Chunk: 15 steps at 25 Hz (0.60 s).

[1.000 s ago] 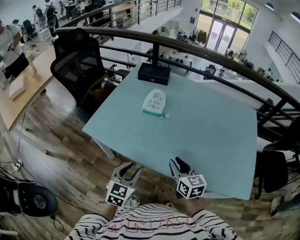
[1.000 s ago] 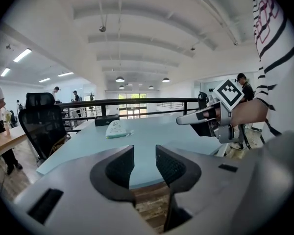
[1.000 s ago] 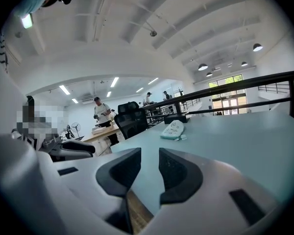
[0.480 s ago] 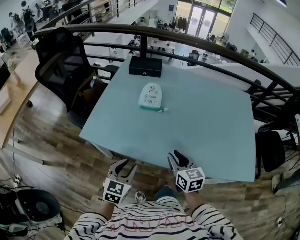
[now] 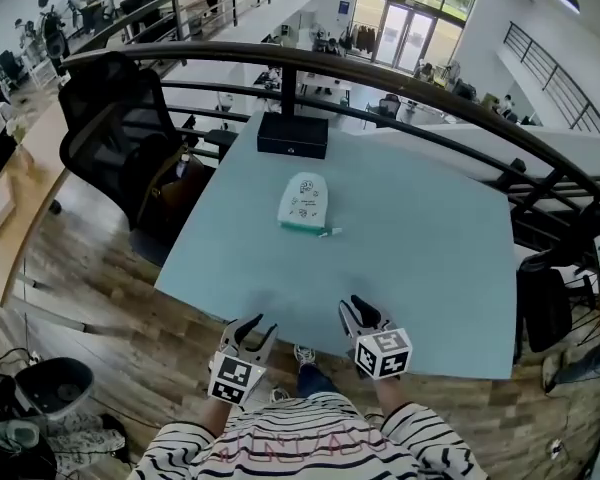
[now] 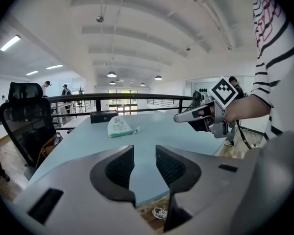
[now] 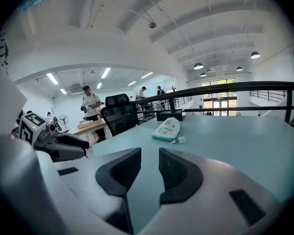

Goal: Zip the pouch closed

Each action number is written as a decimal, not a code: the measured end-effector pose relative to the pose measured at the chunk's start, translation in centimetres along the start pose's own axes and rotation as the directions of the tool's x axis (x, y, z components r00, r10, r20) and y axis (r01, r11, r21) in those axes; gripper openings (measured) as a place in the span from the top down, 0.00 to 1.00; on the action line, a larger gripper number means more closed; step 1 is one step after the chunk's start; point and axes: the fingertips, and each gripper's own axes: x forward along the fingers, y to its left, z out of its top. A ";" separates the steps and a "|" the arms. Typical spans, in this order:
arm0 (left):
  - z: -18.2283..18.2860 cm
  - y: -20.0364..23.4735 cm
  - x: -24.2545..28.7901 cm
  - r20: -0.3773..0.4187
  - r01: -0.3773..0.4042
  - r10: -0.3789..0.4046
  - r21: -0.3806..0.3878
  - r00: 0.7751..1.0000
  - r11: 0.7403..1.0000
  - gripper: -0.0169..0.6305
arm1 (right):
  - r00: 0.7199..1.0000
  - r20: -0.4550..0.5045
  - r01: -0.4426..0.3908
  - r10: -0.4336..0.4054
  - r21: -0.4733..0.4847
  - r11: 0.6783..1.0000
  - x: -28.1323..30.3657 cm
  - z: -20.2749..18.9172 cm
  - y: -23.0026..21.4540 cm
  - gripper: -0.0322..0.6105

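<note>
Pale blue table (image 5: pixel 420 258), wood floor (image 5: pixel 110 308), mezzanine railing (image 5: pixel 380 76); pouch (image 5: pixel 304 201) lies mid-table; left tongs (image 5: pixel 252 325), right tongs (image 5: pixel 357 310) released, empty.

The table (image 5: pixel 420 268) is finished smooth and matt; the pouch (image 5: pixel 304 202) appears made of soft cloth; the floor (image 5: pixel 110 313) is laid in wood.

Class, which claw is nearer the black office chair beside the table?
Left. The left claw is off the table on the side of the black office chair; the right claw is further away, at the near edge.
</note>
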 end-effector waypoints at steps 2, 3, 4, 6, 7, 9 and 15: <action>0.4 0.8 1.2 -0.006 -0.002 0.002 0.003 1.000 1.000 0.80 | 1.000 -0.014 -0.004 0.004 -0.019 1.000 1.4 0.6 -1.1 0.79; 0.6 1.3 1.9 -0.010 -0.002 0.002 0.004 1.000 1.000 0.80 | 1.000 -0.020 -0.006 0.005 -0.029 1.000 2.2 0.9 -1.7 0.79; 0.9 1.8 2.5 -0.013 -0.002 0.003 0.006 1.000 1.000 0.80 | 1.000 -0.024 -0.007 0.006 -0.037 0.999 3.0 1.3 -2.3 0.79; 1.3 2.8 3.9 -0.020 -0.005 0.005 0.006 1.000 1.000 0.80 | 0.999 -0.033 -0.010 0.008 -0.049 0.999 4.7 2.0 -3.5 0.79; 1.5 3.3 4.6 -0.023 -0.005 0.005 0.006 1.000 1.000 0.80 | 0.999 -0.038 -0.012 0.010 -0.054 0.998 5.5 2.3 -4.1 0.78; 1.8 4.0 5.9 -0.030 -0.004 0.005 0.009 1.000 1.000 0.80 | 0.999 -0.047 -0.018 0.015 -0.063 0.998 7.0 2.8 -5.1 0.79; 1.8 4.9 10.4 -0.068 -0.008 0.010 0.027 0.998 1.000 0.80 | 0.995 -0.093 -0.041 0.033 -0.086 0.995 10.9 2.9 -8.6 0.79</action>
